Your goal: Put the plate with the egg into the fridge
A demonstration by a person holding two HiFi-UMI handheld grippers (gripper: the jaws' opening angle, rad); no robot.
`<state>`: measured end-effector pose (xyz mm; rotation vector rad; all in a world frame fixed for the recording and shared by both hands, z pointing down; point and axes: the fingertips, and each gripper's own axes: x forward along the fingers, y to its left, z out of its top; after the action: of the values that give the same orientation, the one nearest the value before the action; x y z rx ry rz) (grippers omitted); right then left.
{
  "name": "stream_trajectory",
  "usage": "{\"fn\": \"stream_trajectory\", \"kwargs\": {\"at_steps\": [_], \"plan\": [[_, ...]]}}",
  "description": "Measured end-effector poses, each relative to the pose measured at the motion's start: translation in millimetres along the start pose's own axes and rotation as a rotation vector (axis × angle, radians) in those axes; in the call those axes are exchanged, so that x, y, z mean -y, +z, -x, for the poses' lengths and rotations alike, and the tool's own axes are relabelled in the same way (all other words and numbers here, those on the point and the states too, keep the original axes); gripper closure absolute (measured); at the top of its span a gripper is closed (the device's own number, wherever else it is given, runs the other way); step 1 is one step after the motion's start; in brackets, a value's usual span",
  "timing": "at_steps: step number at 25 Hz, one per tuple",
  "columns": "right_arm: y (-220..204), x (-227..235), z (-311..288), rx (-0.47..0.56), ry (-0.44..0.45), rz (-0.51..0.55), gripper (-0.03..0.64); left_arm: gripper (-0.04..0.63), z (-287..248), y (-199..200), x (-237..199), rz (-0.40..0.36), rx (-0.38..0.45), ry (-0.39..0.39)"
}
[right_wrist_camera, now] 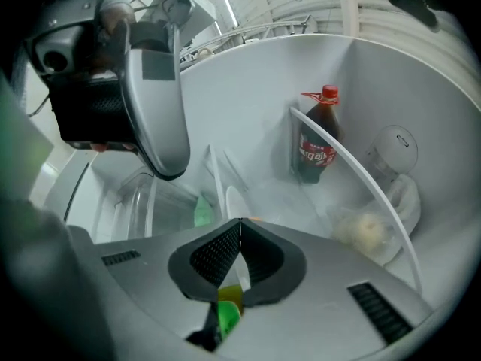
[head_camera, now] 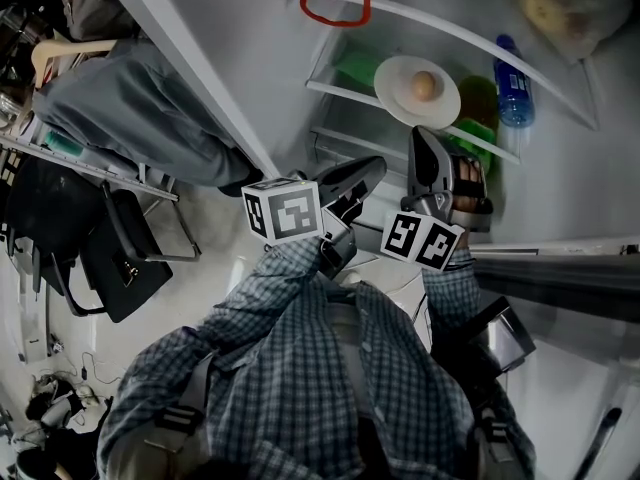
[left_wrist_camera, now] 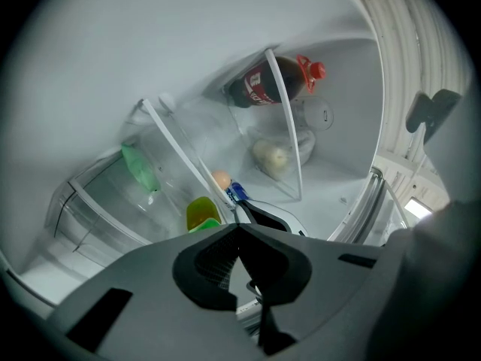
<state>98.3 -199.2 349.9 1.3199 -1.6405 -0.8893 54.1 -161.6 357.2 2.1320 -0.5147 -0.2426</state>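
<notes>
Left gripper (head_camera: 365, 173) and right gripper (head_camera: 420, 143) are held side by side at the open fridge (head_camera: 250, 48), jaws closed and empty; plate (head_camera: 400, 103) with egg (head_camera: 424, 86) sits on the shelf (head_camera: 335, 90) just beyond them.

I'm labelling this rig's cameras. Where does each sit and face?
Head view: on the person's head, facing steeply down at the plate with egg in the fridge; shirt, left hand-held gripper and right hand-held gripper show.
Left gripper view: behind its own shut jaws, facing into the fridge.
Right gripper view: behind its own shut jaws, facing into the fridge.
Gripper views share the cola bottle.
</notes>
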Motion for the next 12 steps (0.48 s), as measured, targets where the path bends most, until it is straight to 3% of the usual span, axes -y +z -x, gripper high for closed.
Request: {"fn": "stream_trajectory", "kwargs": {"at_steps": [4, 12], "plan": [[0.3, -8.1, 6.0, 0.006, 0.031, -0.081, 0.611, 0.588, 0.6, -0.9, -2.6, 0.001, 0.010, -0.011], [-14.9, -32.7, 19.0, -0.022, 0.131, -0.359, 0.611, 0.589, -2.6, -20.4, -10.6, -0.063, -0.046, 0.024]]}}
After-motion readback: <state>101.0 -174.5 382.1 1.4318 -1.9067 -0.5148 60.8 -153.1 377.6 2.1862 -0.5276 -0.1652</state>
